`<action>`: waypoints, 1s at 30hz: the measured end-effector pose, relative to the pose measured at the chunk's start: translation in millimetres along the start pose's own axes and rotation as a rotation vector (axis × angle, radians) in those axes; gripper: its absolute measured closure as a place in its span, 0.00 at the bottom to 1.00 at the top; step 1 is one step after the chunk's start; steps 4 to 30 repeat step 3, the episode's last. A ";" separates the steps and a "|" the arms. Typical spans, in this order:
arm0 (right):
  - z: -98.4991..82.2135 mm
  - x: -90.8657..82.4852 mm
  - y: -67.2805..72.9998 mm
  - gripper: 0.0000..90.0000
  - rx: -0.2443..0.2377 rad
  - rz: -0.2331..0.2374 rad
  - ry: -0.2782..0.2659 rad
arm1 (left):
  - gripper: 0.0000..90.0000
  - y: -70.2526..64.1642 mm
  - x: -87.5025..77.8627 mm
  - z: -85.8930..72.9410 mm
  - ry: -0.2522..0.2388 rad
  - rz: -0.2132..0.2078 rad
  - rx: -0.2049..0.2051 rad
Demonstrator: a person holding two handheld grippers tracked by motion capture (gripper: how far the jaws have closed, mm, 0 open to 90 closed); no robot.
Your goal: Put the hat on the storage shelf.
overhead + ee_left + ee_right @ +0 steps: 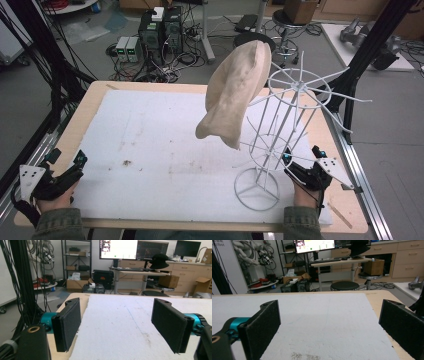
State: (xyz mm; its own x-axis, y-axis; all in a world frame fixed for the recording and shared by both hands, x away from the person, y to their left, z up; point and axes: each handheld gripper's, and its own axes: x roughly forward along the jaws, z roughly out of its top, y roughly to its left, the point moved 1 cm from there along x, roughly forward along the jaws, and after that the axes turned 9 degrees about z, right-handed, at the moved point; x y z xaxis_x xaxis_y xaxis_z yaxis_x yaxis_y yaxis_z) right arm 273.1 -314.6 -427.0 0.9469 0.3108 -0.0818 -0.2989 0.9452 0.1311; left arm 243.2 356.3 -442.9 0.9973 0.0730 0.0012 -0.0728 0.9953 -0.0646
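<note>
At the lower corners of the high view, left gripper (70,165) and right gripper (300,160) rest, jaws released. A careless reach could topple the white wire rack (280,135) and drop its beige hat (235,92).

Left gripper (70,167): black body, two flat black jaws faced with coarse foam-like pads (67,322). Teal metal collars sit behind each jaw. A brass-ringed hole marks the black housing at the lower left of the left gripper view. Grey three-cornered plate (31,176) on top carries small dark dots; black cable (22,207) loops beneath it.

Right gripper (290,162): same black build, teal accent near the jaw base, grey three-cornered plate (336,171) with dark dots. Jaw tops show a small round screw hole each. Pads (263,325) look rough and matte.

Both sleeves (60,223) are olive-green, mottled fabric, ending at the wrists nearest the table's (95,100) front edge.
</note>
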 end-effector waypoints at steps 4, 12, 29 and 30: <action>0.0 0.2 0.2 0.03 0.005 -0.002 0.001 | 0.27 0.1 0.4 -0.2 0.000 -0.001 -0.001; 0.0 0.2 0.2 0.03 0.005 -0.002 0.001 | 0.27 0.1 0.4 -0.2 0.000 -0.001 -0.001; 0.0 0.2 0.2 0.03 0.005 -0.002 0.001 | 0.27 0.1 0.4 -0.2 0.000 -0.001 -0.001; 0.0 0.2 0.2 0.03 0.005 -0.002 0.001 | 0.27 0.1 0.4 -0.2 0.000 -0.001 -0.001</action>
